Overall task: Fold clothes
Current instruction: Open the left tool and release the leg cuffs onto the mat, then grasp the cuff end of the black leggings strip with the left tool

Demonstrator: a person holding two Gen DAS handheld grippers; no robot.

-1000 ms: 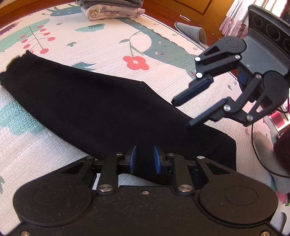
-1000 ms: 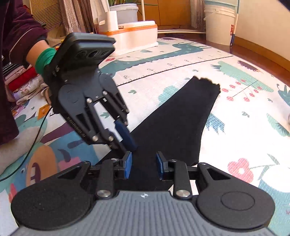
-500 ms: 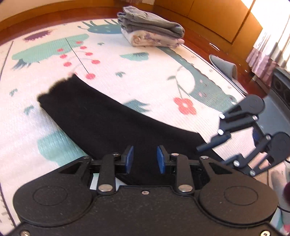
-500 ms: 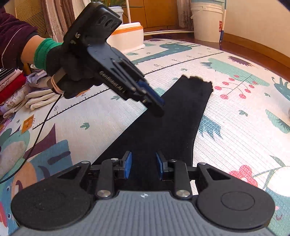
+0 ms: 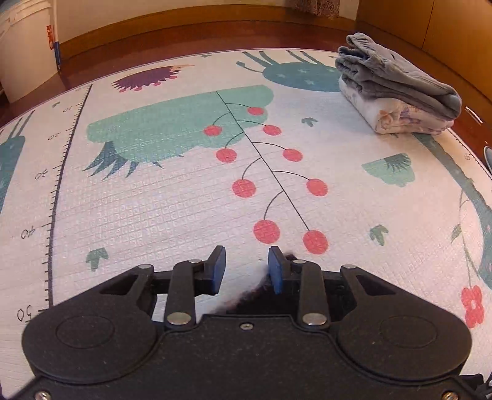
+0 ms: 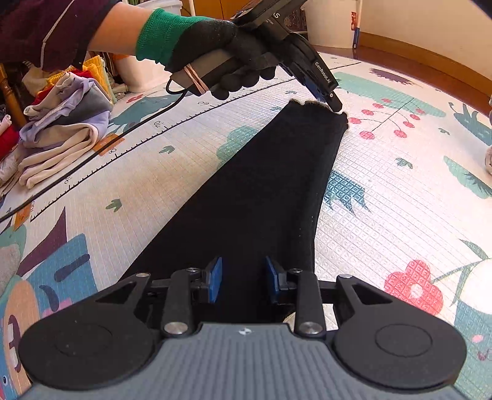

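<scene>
A long black garment [image 6: 270, 190] lies flat on the play mat [image 6: 384, 215] and narrows toward its frayed far end [image 6: 319, 107]. A gloved hand [image 6: 215, 52] holds my left gripper [image 6: 333, 100] low over that far end's right corner. In the left wrist view the left gripper [image 5: 246, 269] is open, and only a scrap of the black edge [image 5: 255, 292] shows by its right finger. My right gripper [image 6: 243, 278] is open above the near, wide part of the garment, with nothing between its pads.
A folded stack of grey and white clothes [image 5: 396, 92] sits at the mat's far right. Loose unfolded clothes [image 6: 61, 123] are piled at the left, and a black cable [image 6: 123, 135] crosses the mat. A white bucket [image 6: 332, 24] stands on the wooden floor.
My left gripper has travelled along the garment from beside the right gripper to the far end, and its jaws have opened wider. The right gripper has barely moved.
</scene>
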